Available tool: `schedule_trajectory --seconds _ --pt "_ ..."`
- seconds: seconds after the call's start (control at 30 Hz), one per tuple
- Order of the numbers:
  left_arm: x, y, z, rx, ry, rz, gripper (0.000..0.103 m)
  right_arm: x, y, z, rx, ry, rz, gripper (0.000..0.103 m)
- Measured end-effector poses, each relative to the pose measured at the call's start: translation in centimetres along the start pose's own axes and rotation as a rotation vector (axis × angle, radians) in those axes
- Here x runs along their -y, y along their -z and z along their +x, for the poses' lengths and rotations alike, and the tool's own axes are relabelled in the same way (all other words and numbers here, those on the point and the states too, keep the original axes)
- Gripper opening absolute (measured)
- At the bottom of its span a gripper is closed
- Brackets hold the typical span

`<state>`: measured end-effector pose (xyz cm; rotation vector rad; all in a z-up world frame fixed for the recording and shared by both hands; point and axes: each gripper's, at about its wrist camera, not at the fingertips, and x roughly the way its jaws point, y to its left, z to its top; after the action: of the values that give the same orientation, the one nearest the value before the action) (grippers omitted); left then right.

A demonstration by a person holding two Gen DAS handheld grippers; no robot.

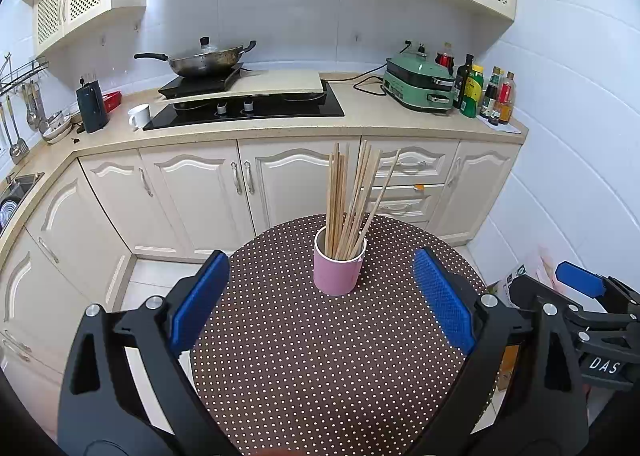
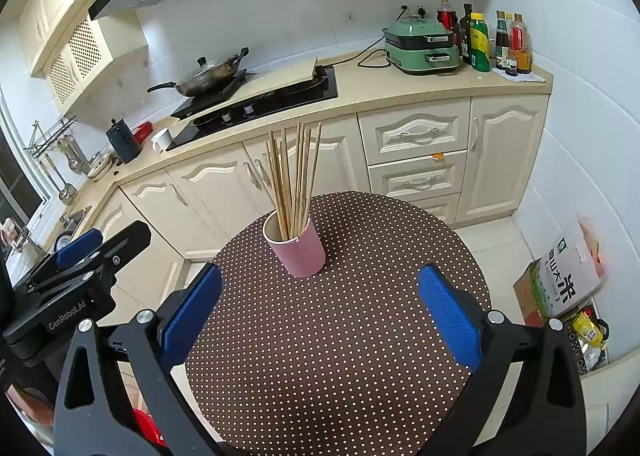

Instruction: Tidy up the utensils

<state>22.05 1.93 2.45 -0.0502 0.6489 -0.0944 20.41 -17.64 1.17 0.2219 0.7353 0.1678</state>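
A pink cup [image 1: 338, 268] [image 2: 298, 250] stands upright on the round brown polka-dot table [image 1: 320, 356] [image 2: 340, 336], toward its far side. Several wooden chopsticks [image 1: 352, 200] [image 2: 294, 180] stand in the cup, fanned out. My left gripper [image 1: 322, 304] is open, its blue pads held wide above the table on the near side of the cup, with nothing between them. My right gripper [image 2: 320, 316] is open too, also short of the cup and empty. Each gripper shows at the edge of the other's view: the right gripper [image 1: 584, 296] and the left gripper [image 2: 80, 252].
Cream kitchen cabinets [image 1: 248, 184] and a counter with a black hob [image 1: 244, 108], wok [image 1: 204, 60], white mug [image 1: 140, 116], green appliance [image 1: 420, 84] and bottles [image 1: 484, 92] lie behind the table. A sink [image 1: 16, 192] is at left. Boxes and a bag [image 2: 560, 280] sit on the floor at right.
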Motion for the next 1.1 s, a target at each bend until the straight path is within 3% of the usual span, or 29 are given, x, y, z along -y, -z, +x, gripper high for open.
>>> schedule_trajectory --seconds 1.1 --pt "0.2 -0.27 -0.57 0.01 -0.001 0.002 0.092 -0.05 0.1 -0.19 0.002 -0.001 0.002 0.095"
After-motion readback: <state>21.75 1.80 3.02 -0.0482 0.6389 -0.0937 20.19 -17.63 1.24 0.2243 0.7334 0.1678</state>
